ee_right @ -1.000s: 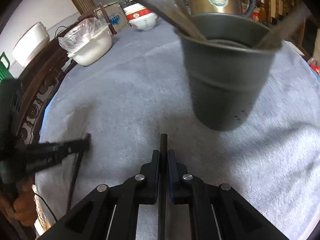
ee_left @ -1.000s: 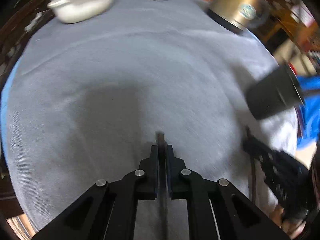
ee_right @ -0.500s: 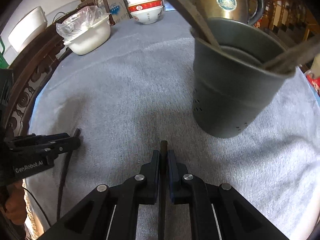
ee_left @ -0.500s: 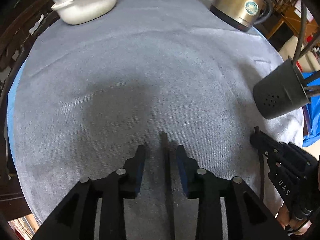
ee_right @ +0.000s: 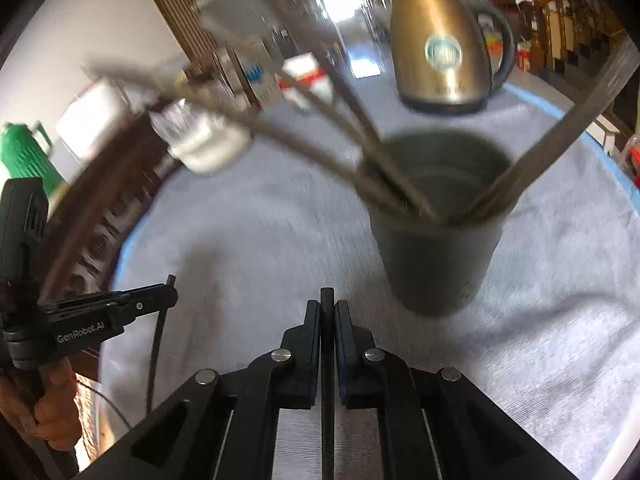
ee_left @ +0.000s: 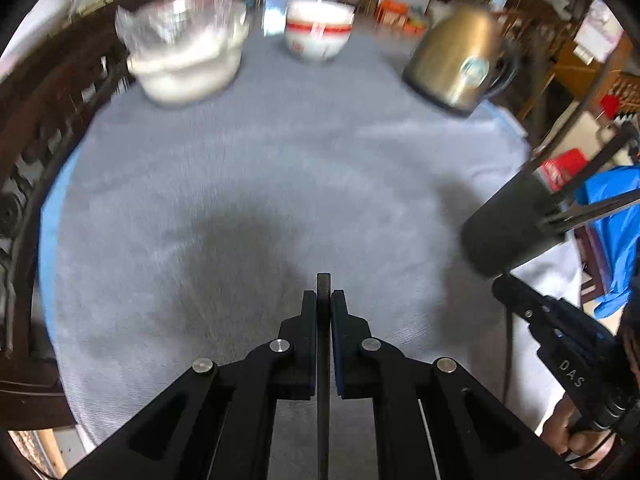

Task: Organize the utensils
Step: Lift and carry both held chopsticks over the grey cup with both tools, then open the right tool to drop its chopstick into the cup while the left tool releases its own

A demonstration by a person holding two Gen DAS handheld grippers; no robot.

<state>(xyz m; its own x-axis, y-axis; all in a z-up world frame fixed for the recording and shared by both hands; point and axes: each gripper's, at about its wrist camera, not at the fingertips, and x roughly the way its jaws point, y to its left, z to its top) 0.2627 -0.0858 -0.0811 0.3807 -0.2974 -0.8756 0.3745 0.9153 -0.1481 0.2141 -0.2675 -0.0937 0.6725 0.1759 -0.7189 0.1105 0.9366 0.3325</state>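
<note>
Right tool (ee_right: 327,308) clamped on a thin dark chopstick (ee_right: 327,380), the dark grey metal utensil cup (ee_right: 436,248) just ahead-right; left tool (ee_left: 323,308) grips a second dark stick (ee_left: 323,380), farther off.

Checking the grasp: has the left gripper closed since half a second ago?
Yes. The left gripper is now shut on the dark stick; earlier its fingers stood apart around it. It has also tilted up: the kettle sits lower in view.
</note>
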